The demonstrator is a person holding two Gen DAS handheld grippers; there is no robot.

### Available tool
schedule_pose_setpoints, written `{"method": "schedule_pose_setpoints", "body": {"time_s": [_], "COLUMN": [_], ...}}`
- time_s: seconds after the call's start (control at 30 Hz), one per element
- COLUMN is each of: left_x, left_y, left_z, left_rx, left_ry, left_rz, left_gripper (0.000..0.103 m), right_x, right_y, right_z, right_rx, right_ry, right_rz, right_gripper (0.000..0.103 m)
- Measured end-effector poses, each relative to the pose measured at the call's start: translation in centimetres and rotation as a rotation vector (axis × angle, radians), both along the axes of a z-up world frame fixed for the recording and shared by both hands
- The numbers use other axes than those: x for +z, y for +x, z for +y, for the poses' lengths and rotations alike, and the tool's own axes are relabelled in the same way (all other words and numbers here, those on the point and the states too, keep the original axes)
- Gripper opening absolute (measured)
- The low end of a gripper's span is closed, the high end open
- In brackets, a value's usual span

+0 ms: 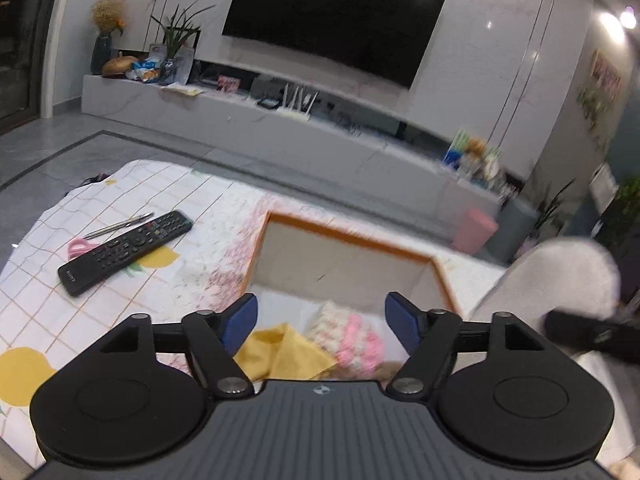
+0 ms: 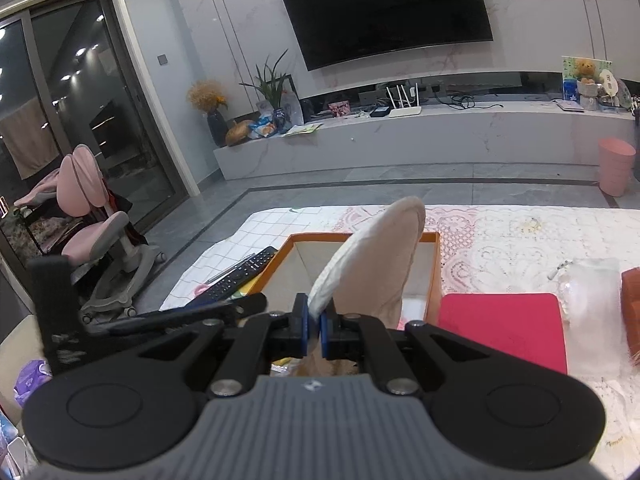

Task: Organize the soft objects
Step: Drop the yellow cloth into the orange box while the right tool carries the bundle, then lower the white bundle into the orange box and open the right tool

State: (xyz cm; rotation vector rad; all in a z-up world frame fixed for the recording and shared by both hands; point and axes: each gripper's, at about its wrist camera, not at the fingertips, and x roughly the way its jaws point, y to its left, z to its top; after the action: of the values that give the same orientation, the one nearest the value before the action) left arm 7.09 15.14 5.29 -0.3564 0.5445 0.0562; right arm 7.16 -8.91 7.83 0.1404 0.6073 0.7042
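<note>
Left wrist view. The left claw stood wide open, blue pads far apart, with nothing between them. It hung over the near end of an open orange-rimmed cardboard box with pale inner walls. Inside the box, below the pads, lay a folded yellow cloth and, just beside it to the right, a fluffy pink-and-white knitted piece; the two appeared to touch. The box sat on a desk covered with a white grid-pattern cloth with yellow fruit prints. On the cloth, left of the box and apart from it, lay a long black remote control, with a pair of pink-handled scissors and a silver pen just beyond it. At the right edge, a beige fabric item with a white fleecy lining rose beside the box; frame blurred there.

Right wrist view. The right claw was fully closed, pinching the lower edge of the beige item, which stood upright over the box. The left claw's dark finger showed at lower left. A flat red rectangular pad lay just right of the box, on a pink lace cloth. The remote lay left of the box.
</note>
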Motion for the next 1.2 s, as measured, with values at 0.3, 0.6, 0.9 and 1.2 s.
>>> {"method": "schedule_pose_setpoints", "body": {"time_s": [0.3, 0.6, 0.9, 1.2], "left_x": [1.1, 0.3, -1.2, -0.9], "left_y": [-0.9, -0.7, 0.0, -0.2], "left_z": [1.5, 4.8, 6.9, 4.9], "left_rx": [-0.005, 0.093, 0.13, 0.04], "left_ry": [0.039, 0.02, -0.037, 0.015], "left_rz": [-0.05, -0.059, 0.0, -0.037], "left_gripper": [0.093, 0.09, 0.09, 0.09], "right_x": [-1.2, -3.5, -6.2, -10.0], "right_y": [1.2, 4.9, 9.0, 13.7], "right_z": [4.3, 11.0, 15.9, 16.0], "right_rx": [0.062, 0.118, 0.161, 0.008], "right_ry": [-0.017, -0.07, -0.145, -0.296], "right_rz": [0.018, 0.05, 0.113, 0.212], "right_gripper": [0.003, 0.003, 0.003, 0.004]}}
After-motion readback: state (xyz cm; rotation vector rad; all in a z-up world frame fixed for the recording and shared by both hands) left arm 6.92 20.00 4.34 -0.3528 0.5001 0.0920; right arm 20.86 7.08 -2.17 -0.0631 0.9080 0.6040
